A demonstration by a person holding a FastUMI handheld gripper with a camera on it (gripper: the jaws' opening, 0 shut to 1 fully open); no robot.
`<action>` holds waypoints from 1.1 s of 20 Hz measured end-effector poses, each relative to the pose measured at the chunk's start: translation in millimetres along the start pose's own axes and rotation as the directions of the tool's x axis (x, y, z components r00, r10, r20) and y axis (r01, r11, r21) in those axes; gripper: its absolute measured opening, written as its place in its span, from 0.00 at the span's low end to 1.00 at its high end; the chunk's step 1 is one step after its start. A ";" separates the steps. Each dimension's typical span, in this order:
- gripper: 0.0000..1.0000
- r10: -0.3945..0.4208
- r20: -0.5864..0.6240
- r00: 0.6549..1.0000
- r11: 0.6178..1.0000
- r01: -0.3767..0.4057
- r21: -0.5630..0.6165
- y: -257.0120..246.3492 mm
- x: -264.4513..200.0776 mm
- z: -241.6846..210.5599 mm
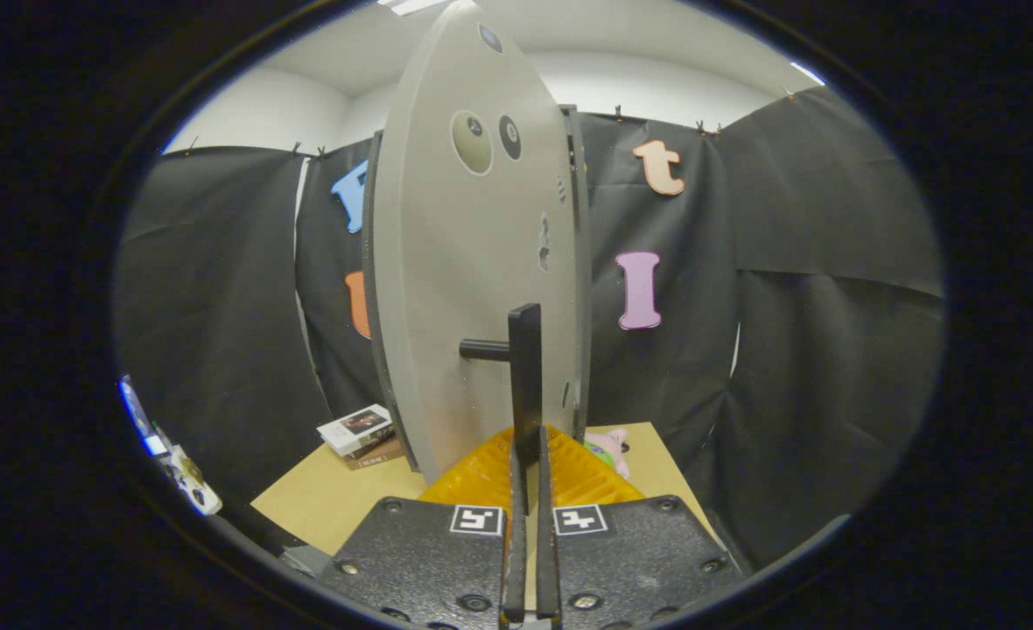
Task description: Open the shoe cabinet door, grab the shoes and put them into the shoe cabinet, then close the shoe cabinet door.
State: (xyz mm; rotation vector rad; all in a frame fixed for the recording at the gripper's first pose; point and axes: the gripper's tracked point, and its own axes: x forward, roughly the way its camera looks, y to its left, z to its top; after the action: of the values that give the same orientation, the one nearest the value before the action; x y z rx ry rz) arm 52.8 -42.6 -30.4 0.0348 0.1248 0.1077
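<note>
gripper: the gripper (527, 464) points forward at the cabinet door, its two fingers (516, 525) drawn close together with a thin gap; they are clamped on the lower end of the door handle, which sits between them.
door handle: the door handle (525, 376) is a dark upright bar, joined to the door by a short dark peg on its left side.
cabinet door: the shoe cabinet door (464, 289) is a pale grey panel standing upright just beyond the fingers, seen at an angle, with two round marks high on its face and a few small holes near its right edge.
cabinet body: a dark edge of the shoe cabinet (581, 262) shows just behind the door's right side.
table: the tan table (341, 499) carries the cabinet.
near items: a yellow ribbed piece (481, 477) lies just ahead of the gripper body; a pink soft toy (608, 446) lies right of it.
left side: a stack of small boxes (359, 433) rests on the table left of the door.
shoes: cannot tell where they are.
</note>
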 end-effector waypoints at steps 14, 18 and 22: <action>0.04 -0.075 -0.033 0.997 0.997 0.075 0.005 -80.2 -2.7 -7.9; 0.04 -0.085 -0.043 0.995 0.996 0.085 -0.014 -82.8 -4.9 -13.4; 0.17 -0.113 -0.086 0.990 0.994 0.112 -0.018 -98.5 -15.7 -25.4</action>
State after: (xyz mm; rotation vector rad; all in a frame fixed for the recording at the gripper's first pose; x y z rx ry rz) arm 44.4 -141.4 -57.7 0.0100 0.2127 -0.0032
